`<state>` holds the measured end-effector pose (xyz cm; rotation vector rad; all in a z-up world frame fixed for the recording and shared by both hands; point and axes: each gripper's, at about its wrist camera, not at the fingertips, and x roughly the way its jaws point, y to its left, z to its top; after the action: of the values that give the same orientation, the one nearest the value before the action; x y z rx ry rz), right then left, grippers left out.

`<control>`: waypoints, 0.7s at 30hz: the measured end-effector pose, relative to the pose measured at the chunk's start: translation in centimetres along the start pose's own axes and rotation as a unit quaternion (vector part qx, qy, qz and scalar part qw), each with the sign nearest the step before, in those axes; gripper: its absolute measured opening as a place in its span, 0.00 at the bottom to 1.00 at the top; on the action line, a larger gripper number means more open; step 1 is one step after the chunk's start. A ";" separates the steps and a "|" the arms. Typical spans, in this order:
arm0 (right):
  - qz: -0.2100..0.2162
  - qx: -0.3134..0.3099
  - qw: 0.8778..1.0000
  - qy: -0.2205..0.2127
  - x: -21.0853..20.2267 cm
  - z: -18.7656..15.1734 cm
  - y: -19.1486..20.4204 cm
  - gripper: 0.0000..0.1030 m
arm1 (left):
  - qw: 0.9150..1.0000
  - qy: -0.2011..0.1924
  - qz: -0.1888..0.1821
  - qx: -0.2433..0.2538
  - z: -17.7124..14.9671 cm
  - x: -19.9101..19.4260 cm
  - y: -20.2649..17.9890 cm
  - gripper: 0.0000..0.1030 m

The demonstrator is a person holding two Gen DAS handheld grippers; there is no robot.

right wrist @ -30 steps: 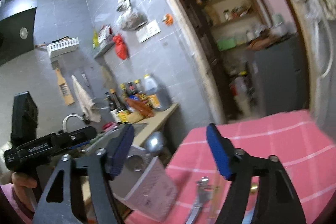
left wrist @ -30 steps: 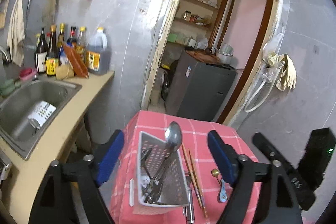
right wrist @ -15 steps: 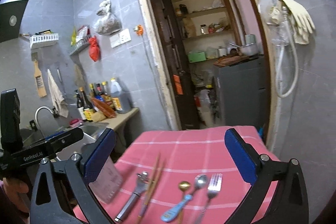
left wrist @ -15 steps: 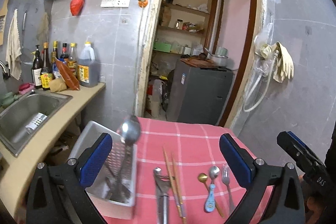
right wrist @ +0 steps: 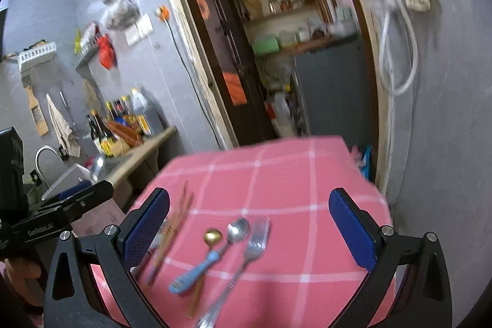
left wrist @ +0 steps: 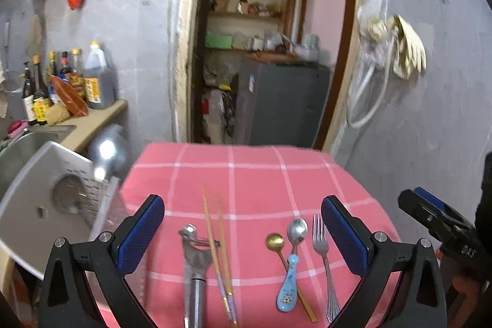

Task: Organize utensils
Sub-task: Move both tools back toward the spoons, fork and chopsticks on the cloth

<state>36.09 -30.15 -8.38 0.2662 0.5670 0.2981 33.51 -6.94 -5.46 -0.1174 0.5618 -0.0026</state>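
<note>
Utensils lie in a row near the front edge of the pink checked tablecloth [left wrist: 252,174]: a steel peeler [left wrist: 193,263], wooden chopsticks [left wrist: 218,248], a gold spoon [left wrist: 275,242], a blue-handled spoon [left wrist: 292,260] and a steel fork [left wrist: 321,248]. A grey perforated plastic caddy [left wrist: 40,205] holding a ladle stands at the left edge. The left gripper [left wrist: 243,232] and right gripper [right wrist: 249,231] hover above, their jaws having just opened wide, gripping nothing.

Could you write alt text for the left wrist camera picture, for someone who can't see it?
Utensils lie in a row on a pink checked tablecloth: a metal peeler, chopsticks, a gold spoon, a blue-handled spoon and a fork. The left gripper hovers over them, open and empty. A white utensil basket stands at left.
</note>
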 end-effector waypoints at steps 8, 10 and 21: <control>0.032 0.011 0.996 0.081 5.2 -2.2 -2.6 0.85 | 0.996 0.073 -0.042 -0.001 -2.2 5.1 -1.0 0.94; 0.042 0.010 0.994 0.102 6.4 -2.7 -2.8 0.77 | 0.995 0.090 -0.053 -0.007 -2.5 6.2 -1.1 0.85; 0.089 0.021 0.980 0.175 11.7 -4.3 -3.2 0.42 | 0.979 0.153 -0.131 -0.033 -3.9 12.4 -1.8 0.47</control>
<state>43.68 -28.35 -18.57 0.3078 0.9007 0.5132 42.00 -9.61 -15.10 -0.2571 0.8507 -0.2626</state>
